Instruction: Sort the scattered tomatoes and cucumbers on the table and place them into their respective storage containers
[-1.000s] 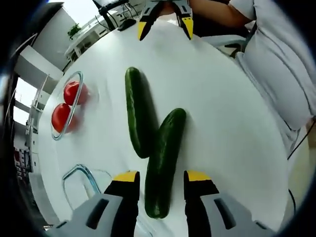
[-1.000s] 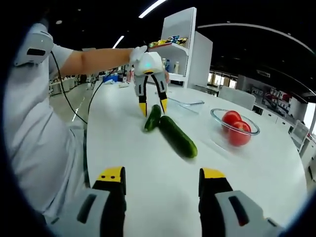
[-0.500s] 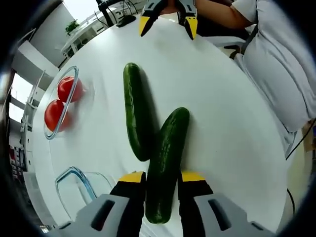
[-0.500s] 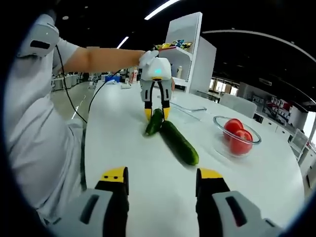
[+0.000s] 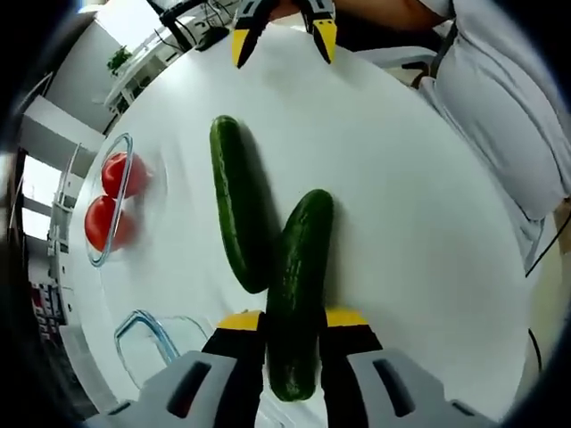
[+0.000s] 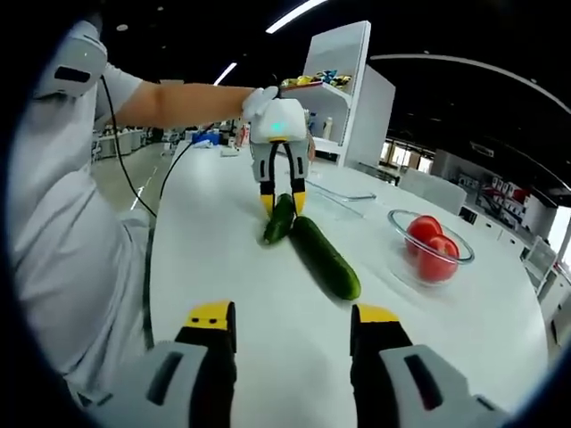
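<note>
On the table (image 5: 401, 223):
left gripper (image 5: 290, 319): clamped on near cucumber (image 5: 297, 285)
right gripper (image 6: 290, 314): jaws apart, bare tabletop between
rectangular glass dish (image 5: 147, 343): beside left gripper, left gripper view

- You have a white table (image 5: 401, 196) carrying everything.
- Two cucumbers lie at centre frame: the longer cucumber (image 5: 234, 201) and the shorter cucumber (image 5: 299, 281), touching.
- A glass bowl (image 5: 109, 207) of tomatoes (image 5: 114, 196) sits left.
- A glass container (image 5: 147, 343) rests lower left.

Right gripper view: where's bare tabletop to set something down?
Free: the white table between the person's shirt and the two cucumbers, and just ahead of the right gripper. Crowded: cucumbers, left gripper, tomato bowl.
</note>
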{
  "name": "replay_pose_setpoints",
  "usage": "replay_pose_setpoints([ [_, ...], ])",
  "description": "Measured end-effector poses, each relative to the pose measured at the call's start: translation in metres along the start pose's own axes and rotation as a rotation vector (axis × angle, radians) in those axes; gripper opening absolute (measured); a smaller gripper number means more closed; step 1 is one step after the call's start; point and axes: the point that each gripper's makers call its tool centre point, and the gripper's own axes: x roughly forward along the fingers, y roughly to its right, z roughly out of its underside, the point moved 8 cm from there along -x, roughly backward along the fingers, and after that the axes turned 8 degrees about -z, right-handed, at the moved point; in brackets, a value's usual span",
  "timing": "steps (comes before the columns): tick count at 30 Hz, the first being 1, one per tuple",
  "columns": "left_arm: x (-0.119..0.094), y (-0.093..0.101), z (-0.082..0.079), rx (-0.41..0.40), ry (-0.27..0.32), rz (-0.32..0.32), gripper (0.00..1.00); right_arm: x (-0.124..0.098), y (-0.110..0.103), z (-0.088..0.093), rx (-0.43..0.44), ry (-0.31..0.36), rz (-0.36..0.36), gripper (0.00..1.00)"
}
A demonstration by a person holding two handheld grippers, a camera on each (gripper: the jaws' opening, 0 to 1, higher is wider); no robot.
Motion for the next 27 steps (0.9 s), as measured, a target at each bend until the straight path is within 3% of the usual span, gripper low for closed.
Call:
replay_pose_setpoints([
  [7,-0.003,0.004,0.007,-0.023,0.022,-0.071,0.23,0.003,-0.004,0.001,0.005,-0.002,-0.005,0.49],
  [12,-0.007,0.005,0.013,-0.031,0.006,-0.104,0.22,0.01,-0.009,0.001,0.003,-0.019,-0.018,0.49],
  [16,-0.013,0.006,0.019,-0.037,-0.015,-0.193,0.22,0.013,-0.012,-0.001,-0.006,-0.02,-0.03,0.48],
  [19,-0.019,0.009,0.023,-0.062,-0.018,-0.207,0.22,0.014,-0.013,-0.004,-0.005,-0.012,-0.034,0.48],
  [22,-0.024,0.008,0.023,-0.038,-0.007,-0.264,0.22,0.016,-0.014,-0.004,-0.006,-0.011,-0.037,0.48],
  [27,-0.045,-0.002,0.027,-0.031,-0.02,-0.357,0.22,0.019,-0.016,-0.005,-0.002,-0.005,-0.043,0.48],
])
